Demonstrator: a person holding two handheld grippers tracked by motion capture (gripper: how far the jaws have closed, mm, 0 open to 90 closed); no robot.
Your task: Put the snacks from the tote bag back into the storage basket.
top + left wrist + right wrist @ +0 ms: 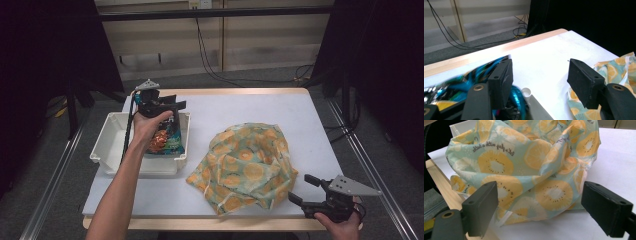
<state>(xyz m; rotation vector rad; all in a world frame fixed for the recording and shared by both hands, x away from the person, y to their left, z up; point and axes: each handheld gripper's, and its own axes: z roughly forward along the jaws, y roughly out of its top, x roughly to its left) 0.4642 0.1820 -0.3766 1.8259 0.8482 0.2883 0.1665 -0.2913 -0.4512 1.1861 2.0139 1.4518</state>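
Observation:
A snack bag point(167, 137) printed in blue and orange stands in a white plastic bin point(107, 145) at the table's left. My left gripper point(175, 101) hovers just above the bag's top, jaws pointing right. In the left gripper view this gripper point(540, 82) is open with nothing between the pads; the blurred blue bag point(456, 82) lies under and behind the left-hand jaw. A crumpled teal cloth bag with lemon slices point(247, 165) lies at the table's middle right. My right gripper point(302, 189) rests near the front right edge, open, aimed at the cloth point(524, 162) and apart from it.
The bin's white corner point(527, 92) shows below the left jaws, and the cloth's edge point(621, 65) sits off to their right. White tabletop point(250, 105) stretches behind the cloth. Cables run across the floor beyond the table's far edge.

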